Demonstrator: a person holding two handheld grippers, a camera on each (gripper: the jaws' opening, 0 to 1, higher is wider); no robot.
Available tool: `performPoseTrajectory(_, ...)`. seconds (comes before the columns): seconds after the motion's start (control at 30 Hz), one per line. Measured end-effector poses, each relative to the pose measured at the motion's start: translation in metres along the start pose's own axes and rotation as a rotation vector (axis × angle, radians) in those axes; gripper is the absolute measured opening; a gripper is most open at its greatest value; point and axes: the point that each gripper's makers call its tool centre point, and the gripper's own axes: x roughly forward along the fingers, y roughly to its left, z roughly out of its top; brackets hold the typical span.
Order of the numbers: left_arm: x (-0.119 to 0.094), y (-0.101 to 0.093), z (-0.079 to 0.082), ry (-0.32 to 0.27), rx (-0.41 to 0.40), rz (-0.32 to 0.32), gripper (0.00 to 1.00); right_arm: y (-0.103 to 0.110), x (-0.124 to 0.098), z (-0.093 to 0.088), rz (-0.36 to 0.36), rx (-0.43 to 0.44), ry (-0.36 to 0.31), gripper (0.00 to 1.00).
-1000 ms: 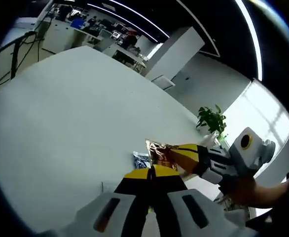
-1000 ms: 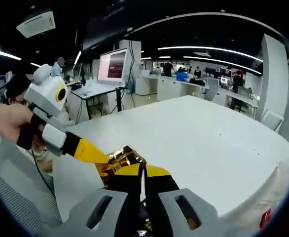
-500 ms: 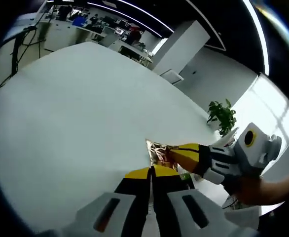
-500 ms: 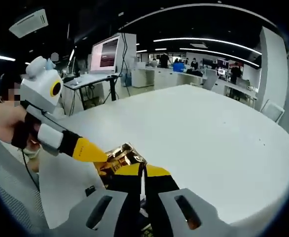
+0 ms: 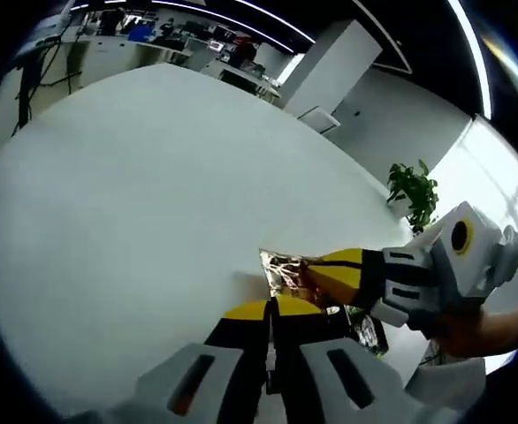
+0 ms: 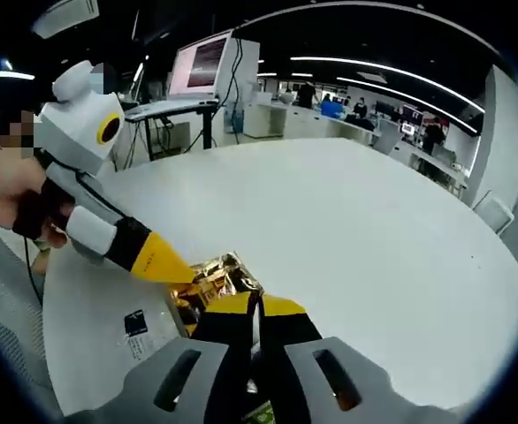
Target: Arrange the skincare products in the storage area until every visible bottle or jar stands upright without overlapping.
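Each gripper (image 5: 270, 309) has yellow-and-black jaws on a white-grey body.

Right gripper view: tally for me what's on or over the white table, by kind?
Grippers: 2, right gripper, left gripper
Crinkled gold foil packet: 1, held between both
White sheet with black label: 1
Total: 4

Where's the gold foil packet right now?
The gold packet is pinched between both grippers above the white table: at the right gripper tips in the right gripper view, with the left gripper gripping it from the left.
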Motion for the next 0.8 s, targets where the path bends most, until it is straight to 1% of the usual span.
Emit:
performPoseTrajectory(0.07,-0.002,-0.001,0.0,0.004,0.005,0.008,0.02,0.0,0.002,-0.001,0.003,-0.008,0.004,0.01)
performPoseTrajectory(0.2,0.005,0.002,0.0,0.014,0.025,0.02,0.02,-0.001,0.011,-0.007,0.008,-0.024,0.017,0.01)
performPoseTrajectory(0.27,0.003,0.003,0.0,0.02,0.032,0.027,0.02,0.0,0.011,-0.007,0.011,-0.03,0.02,0.01)
performPoseTrajectory(0.4,0.007,0.006,-0.002,0.029,0.051,0.035,0.03,0.001,0.013,-0.01,0.017,-0.041,0.037,0.02)
performPoseTrajectory(0.47,0.009,0.005,-0.001,0.016,0.087,0.024,0.03,0.001,0.014,-0.014,0.014,-0.057,0.048,0.02)
performPoseTrajectory(0.5,0.009,0.005,-0.003,0.023,0.097,0.027,0.03,0.001,0.015,-0.015,0.018,-0.055,0.051,0.02)
performPoseTrajectory(0.53,0.009,0.005,-0.004,0.03,0.107,0.026,0.03,0.001,0.014,-0.016,0.021,-0.054,0.053,0.02)
performPoseTrajectory(0.6,0.01,0.004,-0.003,0.023,0.135,0.026,0.03,0.001,0.012,-0.014,0.019,-0.082,0.045,0.02)
performPoseTrajectory(0.67,0.009,0.002,-0.004,0.028,0.153,0.03,0.03,0.002,0.012,-0.013,0.02,-0.089,0.046,0.02)
performPoseTrajectory(0.7,0.009,0.004,-0.004,0.029,0.165,0.033,0.03,0.002,0.012,-0.012,0.02,-0.09,0.045,0.02)
performPoseTrajectory(0.73,0.009,0.006,-0.003,0.034,0.181,0.041,0.02,0.001,0.015,-0.013,0.019,-0.094,0.043,0.01)
performPoseTrajectory(0.77,0.009,0.01,-0.004,0.052,0.212,0.052,0.01,0.001,0.015,-0.012,0.017,-0.103,0.042,0.01)
performPoseTrajectory(0.8,0.008,0.014,-0.001,0.049,0.244,0.076,0.02,0.002,0.017,-0.013,0.018,-0.101,0.04,0.01)
